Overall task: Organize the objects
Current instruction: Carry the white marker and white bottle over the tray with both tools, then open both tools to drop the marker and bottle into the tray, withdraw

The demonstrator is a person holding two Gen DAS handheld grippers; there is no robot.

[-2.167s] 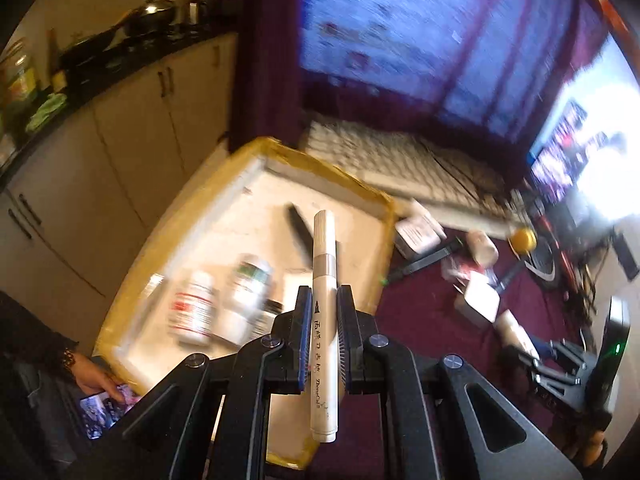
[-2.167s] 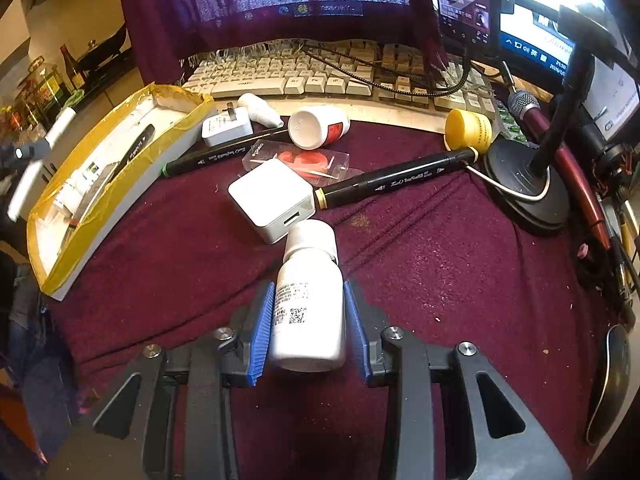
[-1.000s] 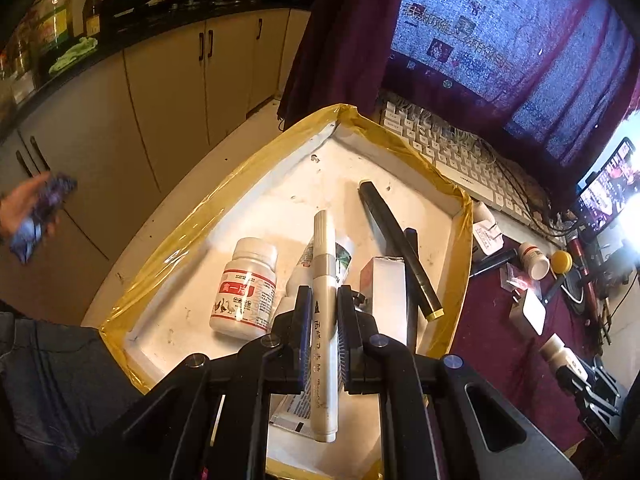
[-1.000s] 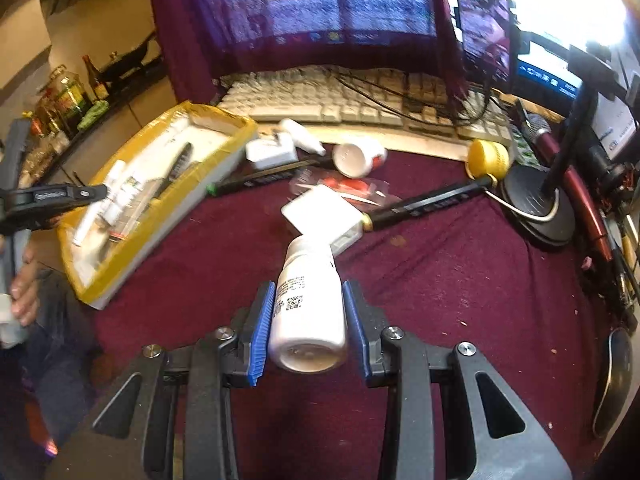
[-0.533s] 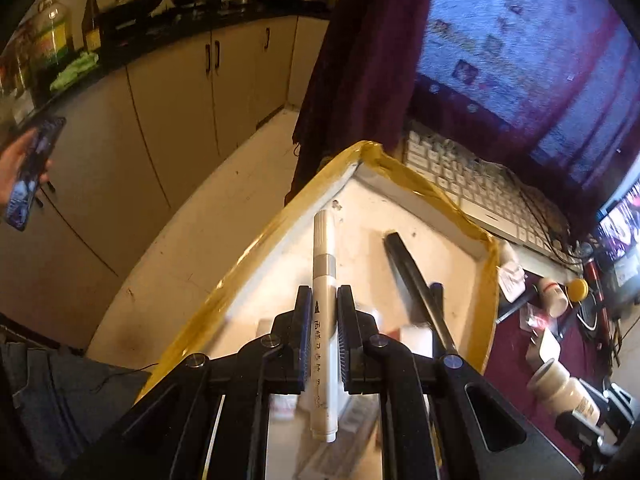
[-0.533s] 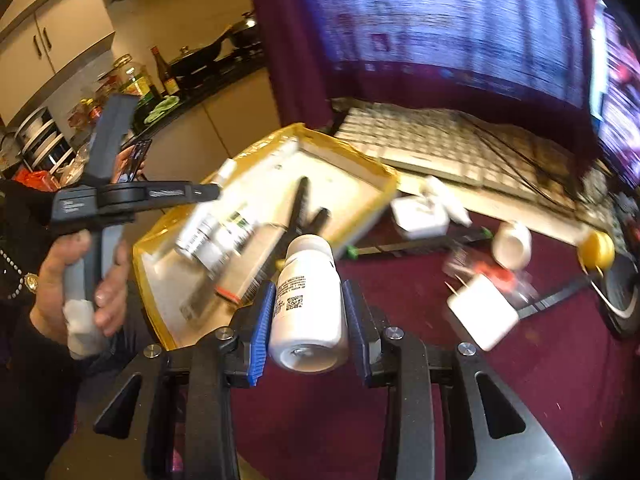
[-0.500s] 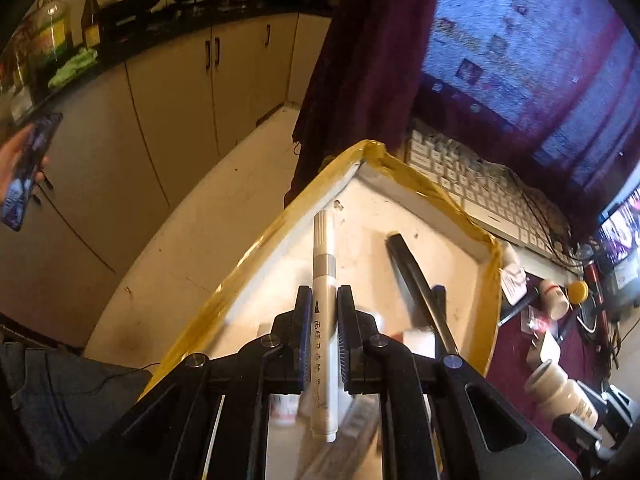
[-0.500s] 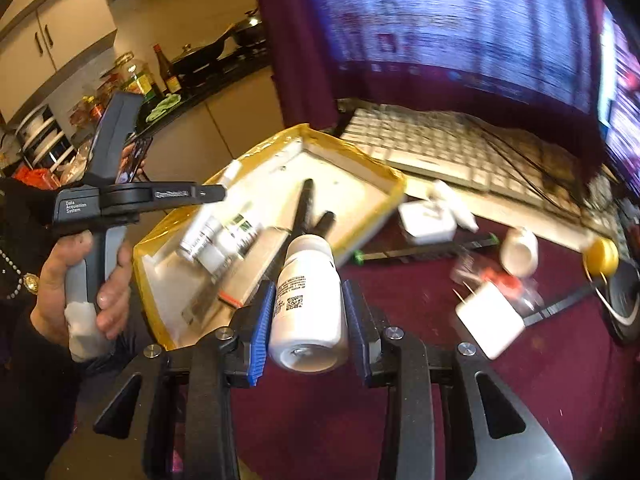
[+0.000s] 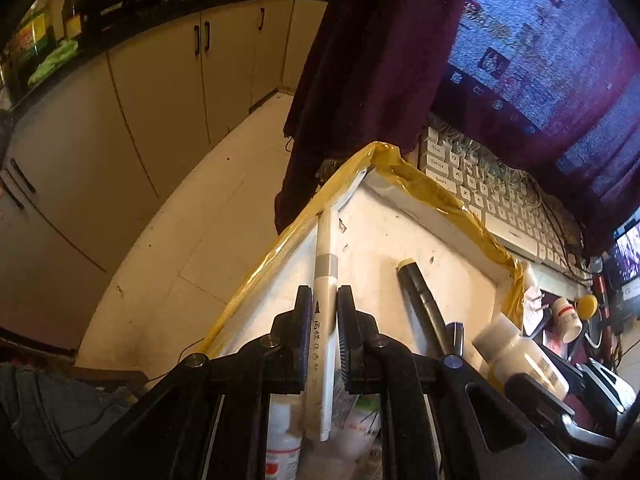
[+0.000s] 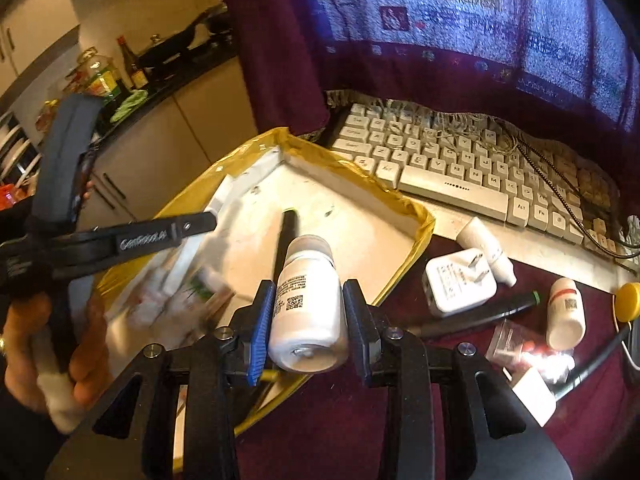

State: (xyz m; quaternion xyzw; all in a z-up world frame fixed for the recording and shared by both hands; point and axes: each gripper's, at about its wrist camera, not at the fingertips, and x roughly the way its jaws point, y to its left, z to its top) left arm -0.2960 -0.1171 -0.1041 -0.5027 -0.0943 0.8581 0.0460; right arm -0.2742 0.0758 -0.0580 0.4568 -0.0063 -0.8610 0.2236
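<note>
Clamped between the jaws of the left gripper: a white marker pen, its capped tip reaching along the left wall of the yellow-taped tray, close to the far corner. Gripped in the right gripper: a white pill bottle, cap forward, held above the tray's right edge. Seen in the left wrist view at lower right, the same bottle and black gripper, just over that edge.

Lying on the tray's white floor: a black marker, pointing toward the far wall, with a dark blue pen just beside it. Partly hidden beneath the left gripper, at the tray's near end: several small bottles with red-and-white and green labels, blurred in the right wrist view.

Spread over the maroon cloth of the desk, right of the tray: a white plug adapter, a black marker with a green end, another white bottle on its side, a clear plastic packet and a yellow cap. Along the desk's far edge: a white keyboard under a hanging maroon-and-blue cloth. Wrapped around the left gripper's handle at the left of the right wrist view: the left hand. Beyond the desk's left edge: kitchen cabinets.
</note>
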